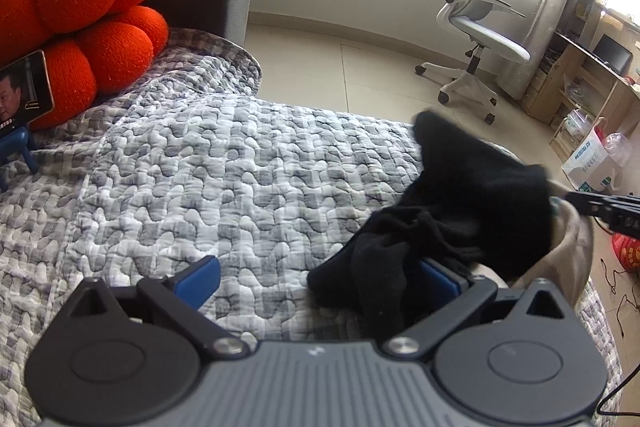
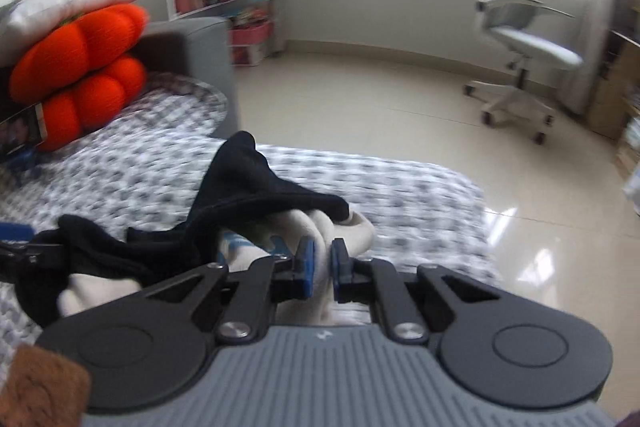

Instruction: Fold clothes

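The left gripper (image 1: 318,277) stands with its jaws wide apart above the grey checked quilt (image 1: 208,179); its blue pads (image 1: 202,277) press on nothing, although a fold of the black garment (image 1: 460,211) drapes over the right-hand pad. The right gripper (image 2: 323,263) has its jaws nearly together, and its blue pads (image 2: 307,261) pinch a fold of the cream garment (image 2: 320,231) between them. The black garment lies crumpled on top of the cream garment, at the quilt's near right edge beside the floor. Orange knitted cushions (image 1: 92,27) are stacked at the quilt's far left, with a phone (image 1: 24,91) propped upright just in front of them. An office chair (image 1: 476,39) stands well apart on the tiled floor.
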Motion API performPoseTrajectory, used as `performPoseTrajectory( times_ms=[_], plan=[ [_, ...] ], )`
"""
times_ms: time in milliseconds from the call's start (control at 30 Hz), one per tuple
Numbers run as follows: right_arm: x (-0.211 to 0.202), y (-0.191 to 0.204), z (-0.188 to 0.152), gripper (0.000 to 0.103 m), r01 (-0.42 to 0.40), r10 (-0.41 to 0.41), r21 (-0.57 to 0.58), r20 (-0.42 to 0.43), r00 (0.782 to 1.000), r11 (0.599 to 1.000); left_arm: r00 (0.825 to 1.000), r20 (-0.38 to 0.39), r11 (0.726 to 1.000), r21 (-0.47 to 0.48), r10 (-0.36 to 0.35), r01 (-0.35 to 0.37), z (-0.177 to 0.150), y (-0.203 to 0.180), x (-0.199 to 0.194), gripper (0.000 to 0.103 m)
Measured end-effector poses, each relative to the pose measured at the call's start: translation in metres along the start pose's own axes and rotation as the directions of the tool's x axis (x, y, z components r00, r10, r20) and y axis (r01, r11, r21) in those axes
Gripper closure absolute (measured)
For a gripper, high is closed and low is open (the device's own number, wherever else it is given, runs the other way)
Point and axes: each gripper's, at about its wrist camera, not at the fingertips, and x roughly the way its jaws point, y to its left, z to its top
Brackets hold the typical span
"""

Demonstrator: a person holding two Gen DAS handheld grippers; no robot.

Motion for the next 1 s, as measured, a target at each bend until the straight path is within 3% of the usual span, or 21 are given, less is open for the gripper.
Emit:
performPoseTrajectory(
  times_ms=[167,267,400,467,600,667,733,833,900,1000],
  plan=[
    [0.020,-0.028,-0.021,0.093,0.156,-0.154,0.006,-0.109,0.982,0.988,0.999,-0.030,1.000,0.012,-0.011,0.012,-0.003,-0.008,0.006,0.001],
    [0.030,-0.034,-0.027,0.093,0.141,-0.136,0.024,-0.155,0.979,0.990,0.999,-0.037,1.000,0.015,-0.010,0.010,-0.004,-0.011,0.008,0.001],
    [0.030,-0.036,-0.025,0.092,0.098,-0.089,0.061,-0.144,0.986,0.993,0.999,-0.047,0.999,0.020,-0.026,0.027,-0.005,-0.013,0.010,0.001],
    [0.028,-0.033,-0.023,0.082,0.083,-0.076,0.060,-0.116,0.990,0.995,0.998,-0.044,0.999,0.036,-0.039,0.040,-0.005,-0.017,0.010,0.001],
    [0.020,-0.017,-0.019,0.079,0.077,-0.078,-0.046,-0.021,0.997,0.996,0.998,-0.040,0.997,0.050,-0.054,0.056,-0.004,-0.023,0.012,0.001],
    [0.016,-0.005,-0.018,0.057,0.082,-0.078,-0.121,0.036,0.996,0.989,0.997,-0.041,0.997,0.047,-0.067,0.069,-0.004,-0.026,0.014,0.001],
    [0.014,0.011,-0.019,0.053,0.083,-0.067,-0.210,0.085,0.994,0.974,0.997,-0.040,0.996,0.052,-0.072,0.074,-0.004,-0.030,0.016,0.001],
    [0.013,0.032,-0.022,0.047,0.004,0.023,-0.311,0.080,0.997,0.950,0.999,-0.014,0.997,0.067,-0.048,0.049,0.000,-0.031,0.014,0.001],
    [0.016,0.043,-0.024,0.047,-0.038,0.062,-0.356,0.056,0.996,0.934,0.999,0.009,0.999,0.023,-0.046,0.046,0.006,-0.022,0.012,0.001],
    [0.035,0.054,-0.029,0.047,-0.030,0.024,-0.417,-0.020,1.000,0.908,0.996,-0.003,0.993,-0.084,-0.084,0.084,0.012,-0.003,0.014,0.001]
  ],
)
